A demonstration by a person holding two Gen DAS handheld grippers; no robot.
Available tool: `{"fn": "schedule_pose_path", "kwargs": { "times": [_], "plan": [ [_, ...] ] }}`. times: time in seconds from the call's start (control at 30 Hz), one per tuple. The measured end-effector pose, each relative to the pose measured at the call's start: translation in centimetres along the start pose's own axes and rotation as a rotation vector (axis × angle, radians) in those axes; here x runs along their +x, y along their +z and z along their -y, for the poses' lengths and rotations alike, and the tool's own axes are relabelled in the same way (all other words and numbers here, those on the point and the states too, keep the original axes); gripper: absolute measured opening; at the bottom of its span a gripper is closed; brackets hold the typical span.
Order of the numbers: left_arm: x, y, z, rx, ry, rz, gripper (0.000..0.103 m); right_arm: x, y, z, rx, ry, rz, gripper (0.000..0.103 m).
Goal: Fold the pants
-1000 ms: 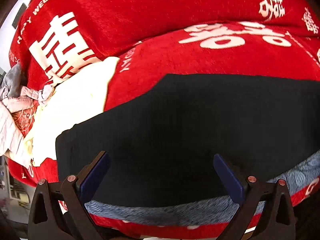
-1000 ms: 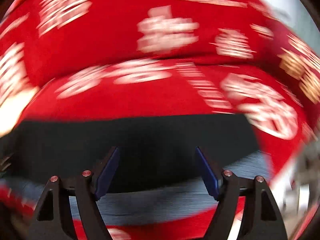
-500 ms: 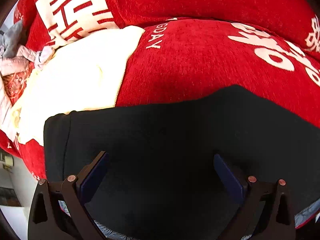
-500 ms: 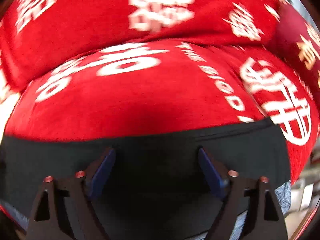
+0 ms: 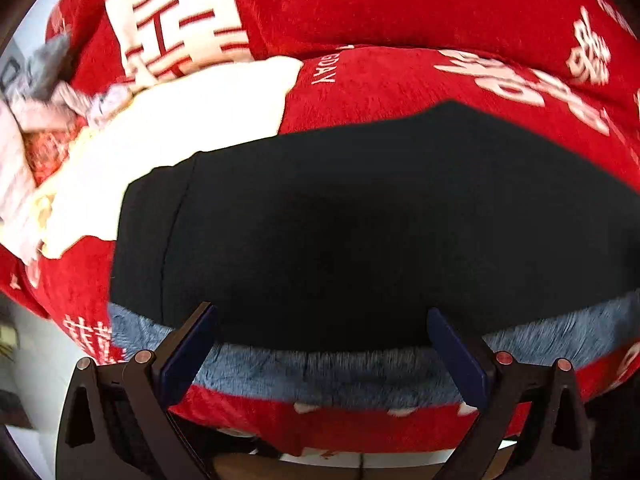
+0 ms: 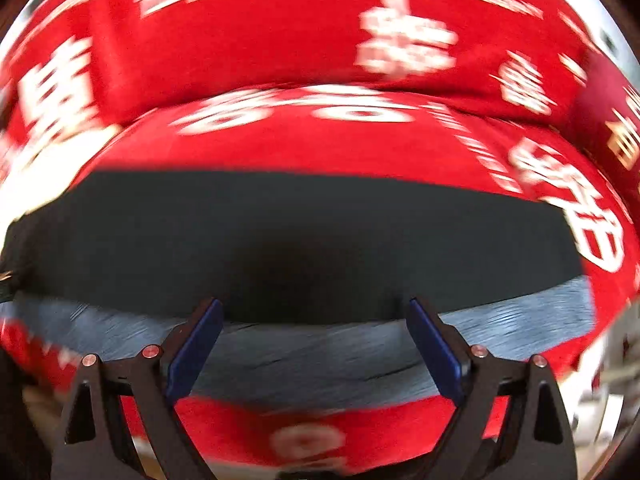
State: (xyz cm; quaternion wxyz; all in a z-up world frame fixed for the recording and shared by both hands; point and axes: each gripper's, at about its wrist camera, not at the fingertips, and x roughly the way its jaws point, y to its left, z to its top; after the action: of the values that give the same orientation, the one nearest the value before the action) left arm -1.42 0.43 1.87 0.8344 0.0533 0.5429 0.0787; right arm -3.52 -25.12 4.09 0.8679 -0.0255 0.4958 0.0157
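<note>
Ahead of my left gripper (image 5: 320, 344) the black pants (image 5: 360, 220) lie flat on the red blanket (image 5: 400, 84), nothing standing above them, jaws spread wide with bare air between. To the left a cream cloth (image 5: 180, 120) and a heap of pale laundry (image 5: 48, 96) crowd that edge. My right gripper (image 6: 314, 334) also has open room; behind the pants (image 6: 300, 232) the red backrest (image 6: 280, 28) rises like a wall.

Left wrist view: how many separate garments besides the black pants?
At least 2: a cream cloth lying left of the black pants, and a pinkish-grey crumpled pile at the far left edge, which may hold several items.
</note>
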Motion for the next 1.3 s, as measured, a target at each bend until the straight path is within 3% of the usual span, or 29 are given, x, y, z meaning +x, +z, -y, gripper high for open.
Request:
{"fn": "schedule_pose_path", "kwargs": {
  "times": [0.13,0.27,0.37,0.47,0.53,0.63,0.73,0.87,0.97,1.07,1.23,1.3],
  "plan": [
    [0.7,-0.5,-0.9,-0.019,0.016,0.003,0.103,1.3,-0.4,-5.5,-0.129,0.007,-0.013,0.094],
    [1.1,-0.8,-3.9,-0.082,0.001,0.002,0.103,1.6,-0.2,-5.0,-0.135,-0.015,-0.013,0.094],
    [1.4,-1.7,-6.5,-0.127,0.022,0.008,0.103,1.6,0.2,-2.5,-0.103,-0.064,-0.022,0.094],
    [1.8,-2.5,-9.6,-0.203,-0.011,-0.013,0.103,1.4,0.0,1.0,-0.044,-0.103,-0.043,0.094],
    [2.3,-3.0,-11.5,-0.240,0.044,-0.031,0.103,1.3,-0.2,3.9,0.009,-0.118,-0.058,0.095],
    [3.8,-3.9,-14.7,-0.329,0.041,-0.090,0.103,1.2,-0.8,8.4,0.120,-0.147,-0.083,0.102],
    [4.8,-4.7,-17.4,-0.419,0.029,-0.128,0.103,1.4,-1.3,12.2,0.238,-0.120,-0.112,0.102],
    [4.6,-5.1,-19.4,-0.474,0.068,-0.148,0.103,1.6,-2.2,17.4,0.379,-0.131,-0.147,0.102],
    [3.2,-3.7,-19.0,-0.469,0.092,-0.119,0.103,0.5,-2.0,18.7,0.444,-0.192,-0.130,0.102],
    [2.6,0.2,-16.8,-0.419,0.049,-0.079,0.103,-0.1,-0.4,17.2,0.428,-0.155,-0.078,0.102],
    [3.4,7.6,-8.8,-0.294,-0.027,-0.081,0.103,2.4,2.6,10.7,0.291,-0.085,-0.083,0.102],
    [3.5,9.6,-4.6,-0.215,-0.055,-0.080,0.103,3.0,2.5,10.0,0.288,-0.069,-0.094,0.102]
  ]
}}
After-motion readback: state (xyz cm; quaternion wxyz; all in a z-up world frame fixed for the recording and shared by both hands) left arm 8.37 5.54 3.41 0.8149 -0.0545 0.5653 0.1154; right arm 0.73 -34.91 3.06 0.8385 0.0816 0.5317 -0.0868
